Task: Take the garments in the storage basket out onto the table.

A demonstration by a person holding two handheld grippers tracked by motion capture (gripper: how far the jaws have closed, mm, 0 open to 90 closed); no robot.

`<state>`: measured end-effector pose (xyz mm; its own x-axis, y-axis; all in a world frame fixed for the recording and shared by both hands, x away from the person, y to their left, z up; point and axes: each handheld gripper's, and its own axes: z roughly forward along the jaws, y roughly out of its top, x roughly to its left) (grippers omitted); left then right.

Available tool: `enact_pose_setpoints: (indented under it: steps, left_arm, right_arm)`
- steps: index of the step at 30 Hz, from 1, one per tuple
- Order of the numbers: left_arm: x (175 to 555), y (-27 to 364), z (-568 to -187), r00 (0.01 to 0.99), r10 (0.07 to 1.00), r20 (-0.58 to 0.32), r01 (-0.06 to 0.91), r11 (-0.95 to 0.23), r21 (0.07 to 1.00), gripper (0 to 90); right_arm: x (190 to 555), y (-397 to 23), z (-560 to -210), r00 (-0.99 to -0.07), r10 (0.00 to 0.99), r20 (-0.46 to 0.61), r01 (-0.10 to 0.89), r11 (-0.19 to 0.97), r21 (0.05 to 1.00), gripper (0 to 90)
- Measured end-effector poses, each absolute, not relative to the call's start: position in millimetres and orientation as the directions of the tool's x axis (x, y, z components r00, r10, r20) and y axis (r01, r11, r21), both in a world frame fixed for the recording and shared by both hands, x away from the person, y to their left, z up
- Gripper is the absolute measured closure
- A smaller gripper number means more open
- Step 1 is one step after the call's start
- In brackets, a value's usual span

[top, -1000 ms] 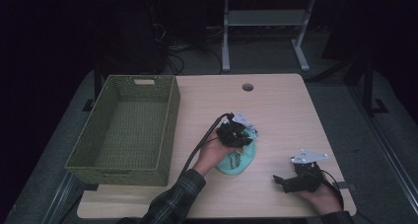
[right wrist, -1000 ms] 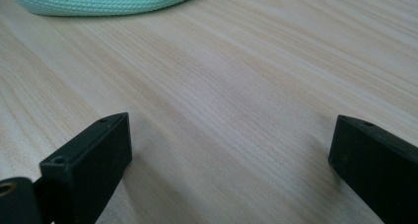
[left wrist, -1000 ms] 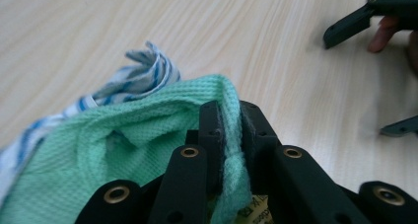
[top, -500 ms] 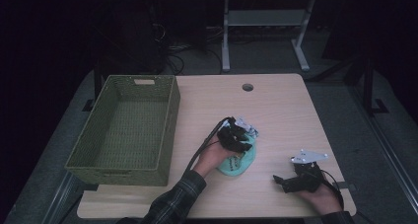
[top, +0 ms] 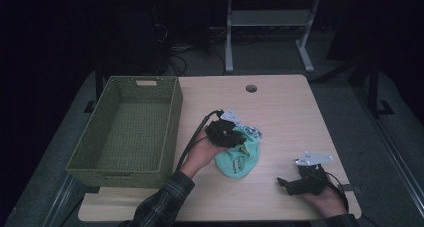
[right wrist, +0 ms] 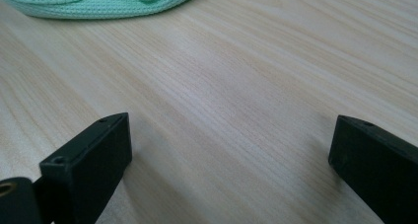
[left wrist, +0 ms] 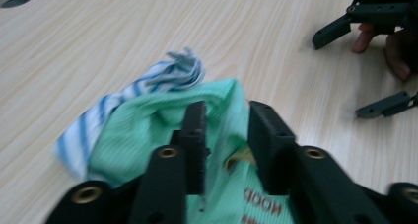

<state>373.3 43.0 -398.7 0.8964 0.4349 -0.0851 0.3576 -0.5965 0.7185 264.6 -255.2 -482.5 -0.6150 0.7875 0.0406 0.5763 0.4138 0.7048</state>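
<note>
Jaws on green cloth (left wrist: 148, 130)

left hand-held gripper (left wrist: 226, 135) jaws closing, right hand-held gripper (right wrist: 229, 150) jaws spread wide

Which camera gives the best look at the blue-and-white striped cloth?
The left gripper view: the striped cloth lies close, its stripes plain, beside the green cloth. The high view shows it small, peeking from behind the green cloth.

Cloth (left wrist: 148, 130): mint green knit, dark lettering near one edge, blurred, unreadable. Second cloth (left wrist: 148, 83): white with blue stripes. Basket (top: 125, 132): olive green weave. Table (top: 280, 112): pale wood grain. Left gripper (left wrist: 224, 135), right gripper (right wrist: 226, 169): black. Sleeve (top: 160, 204): dark plaid, seemingly.
</note>
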Motion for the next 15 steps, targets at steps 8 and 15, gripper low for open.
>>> enact_pose_setpoints:
  steps: [8, 15]
  left_arm:
    - [362, 67, -407, 0.874, 0.481, -0.071, 0.388, -0.600, 0.699, 89.4]
    - [350, 80, -428, 0.863, 0.497, -0.086, 0.415, -0.602, 0.682, 89.3]
  right_arm:
    - [265, -255, -482, -0.615, 0.787, 0.040, 0.576, 0.414, 0.704, 2.2]
    - [265, -255, -482, -0.615, 0.787, 0.039, 0.576, 0.415, 0.704, 2.3]
